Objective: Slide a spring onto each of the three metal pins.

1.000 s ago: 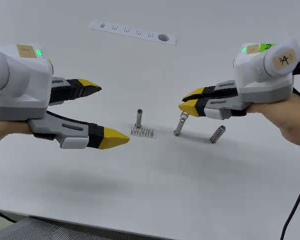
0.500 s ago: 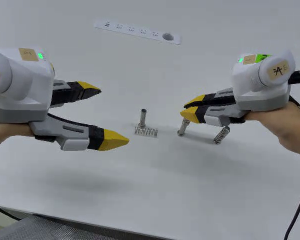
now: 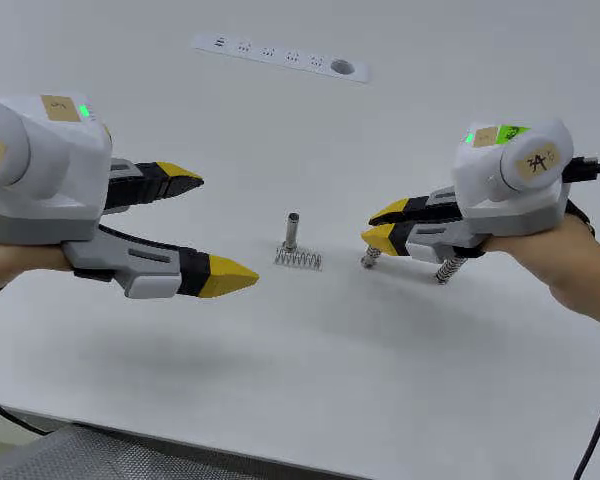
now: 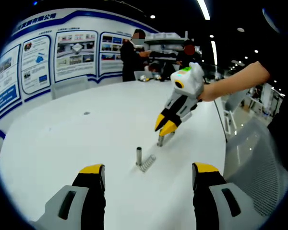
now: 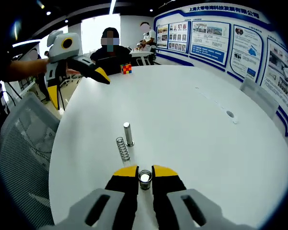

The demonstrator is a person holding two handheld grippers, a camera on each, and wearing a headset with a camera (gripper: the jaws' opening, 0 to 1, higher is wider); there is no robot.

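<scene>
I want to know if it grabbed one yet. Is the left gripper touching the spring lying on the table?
Apart. The left gripper view shows the spring lying on the table beside a pin, well ahead of the open left gripper.

A plain white table spans the scene. Set flat into its far side is a long white power strip, and at the strip's right end sits a round grey grommet. At the near left edge, the grey mesh of a chair pokes in below the tabletop. In the right gripper view, a small coloured puzzle cube rests at the far end of the table, just in front of a seated person in dark clothes. Blue-framed display boards line the white wall to the right. In the left gripper view, two people stand beyond the table, under long ceiling lights.
</scene>
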